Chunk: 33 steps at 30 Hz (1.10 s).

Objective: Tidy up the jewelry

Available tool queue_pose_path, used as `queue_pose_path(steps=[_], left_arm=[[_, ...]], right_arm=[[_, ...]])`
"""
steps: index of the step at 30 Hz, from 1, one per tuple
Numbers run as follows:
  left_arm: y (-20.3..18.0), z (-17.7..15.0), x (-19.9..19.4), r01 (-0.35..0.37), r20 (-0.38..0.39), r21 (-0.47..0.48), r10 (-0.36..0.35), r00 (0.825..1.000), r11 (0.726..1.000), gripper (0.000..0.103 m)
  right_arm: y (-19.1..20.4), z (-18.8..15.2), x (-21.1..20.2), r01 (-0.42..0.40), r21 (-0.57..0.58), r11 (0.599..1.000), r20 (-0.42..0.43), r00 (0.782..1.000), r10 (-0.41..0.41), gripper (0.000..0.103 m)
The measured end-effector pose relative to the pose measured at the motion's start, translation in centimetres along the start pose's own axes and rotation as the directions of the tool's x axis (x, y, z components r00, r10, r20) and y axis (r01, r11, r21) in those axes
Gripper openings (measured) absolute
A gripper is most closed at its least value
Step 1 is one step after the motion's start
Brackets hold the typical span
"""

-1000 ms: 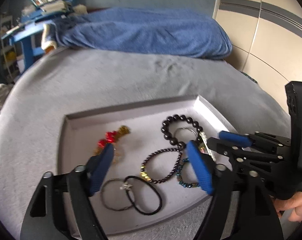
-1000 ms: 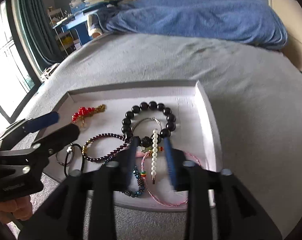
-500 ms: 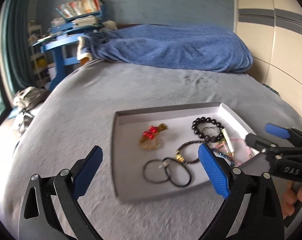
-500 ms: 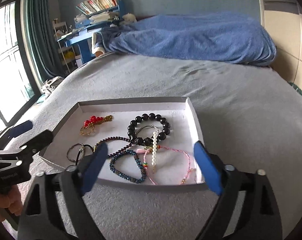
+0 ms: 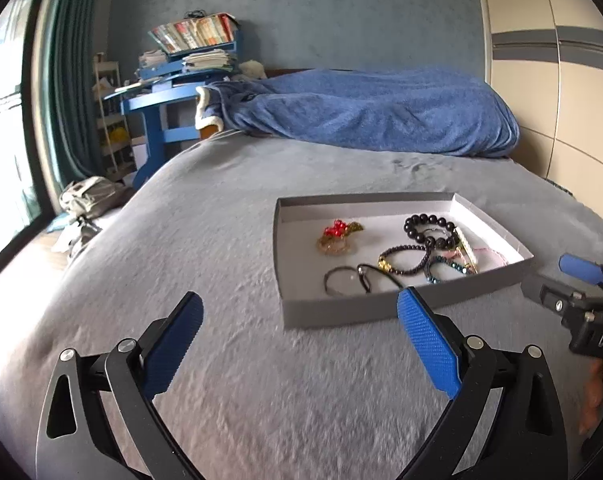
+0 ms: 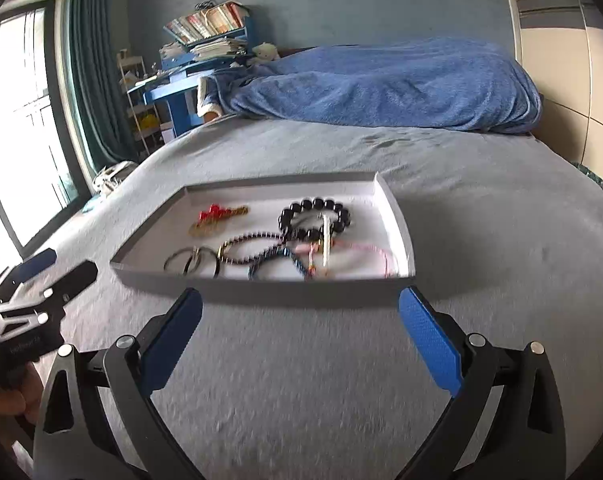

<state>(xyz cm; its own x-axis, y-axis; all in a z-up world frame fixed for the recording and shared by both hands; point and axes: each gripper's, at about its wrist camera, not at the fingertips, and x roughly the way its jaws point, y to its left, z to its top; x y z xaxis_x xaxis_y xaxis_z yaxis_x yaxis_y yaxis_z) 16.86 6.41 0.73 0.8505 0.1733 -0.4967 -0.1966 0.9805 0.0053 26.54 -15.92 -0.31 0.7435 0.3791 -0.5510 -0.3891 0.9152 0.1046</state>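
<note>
in the left wrist view the left gripper (image 5: 299,312) hangs over bare grey bedspread (image 5: 205,240), nearer the camera than the grey cardboard tray (image 5: 341,314) and to its left. its jaws are spread wide with nothing between them. the left one's line barely changes at the end, while the right gripper (image 5: 569,280), seen at the edge beyond the tray's right corner, has just been opening its jaws; fingertips (image 5: 593,400) of the person's hand show under it. inside the tray lie the red-and-gold brooch (image 5: 337,234) toward the tray's left, the black bead bracelet (image 5: 431,230) toward its far right, the dark purple bead bracelet (image 5: 405,258) in the middle, and two black hair ties (image 5: 353,280) against the tray's near wall. only this view shows a grey bag (image 5: 87,200) on the floor left of the bed.

in the right wrist view the right gripper (image 6: 299,308) sits just before the tray's near wall, released, nothing between its pads. here the white pearl strand (image 6: 325,240) and a pink cord bracelet (image 6: 365,254) read clearly toward the tray's right, blurred in the other view. the left gripper appears left of the tray. a blue blanket (image 6: 381,84) lies well beyond the tray.
</note>
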Motion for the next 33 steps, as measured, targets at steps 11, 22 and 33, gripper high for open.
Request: queue_pose_path(steps=[11,22,33], left_arm=[[-1.2,-1.1,-2.2,0.047,0.081,0.038,-0.05,0.995,0.998,0.098],[-2.3,-1.8,-2.8,0.109,0.079,0.072,-0.115,0.99,0.991,0.098],[-1.8,-1.9,-2.4,0.12,0.054,0.049,-0.123,0.991,0.992,0.098]], right_arm=[[0.4,-2.1,-3.1,0.015,-0.009,1.0,0.11,0.994,-0.014,0.097],[0.8,-2.7,-3.6,0.023,-0.03,0.999,0.118,0.993,-0.019,0.097],[1.1,-2.8,-3.5,0.021,-0.042,0.999,0.113,0.994,-0.016,0.097]])
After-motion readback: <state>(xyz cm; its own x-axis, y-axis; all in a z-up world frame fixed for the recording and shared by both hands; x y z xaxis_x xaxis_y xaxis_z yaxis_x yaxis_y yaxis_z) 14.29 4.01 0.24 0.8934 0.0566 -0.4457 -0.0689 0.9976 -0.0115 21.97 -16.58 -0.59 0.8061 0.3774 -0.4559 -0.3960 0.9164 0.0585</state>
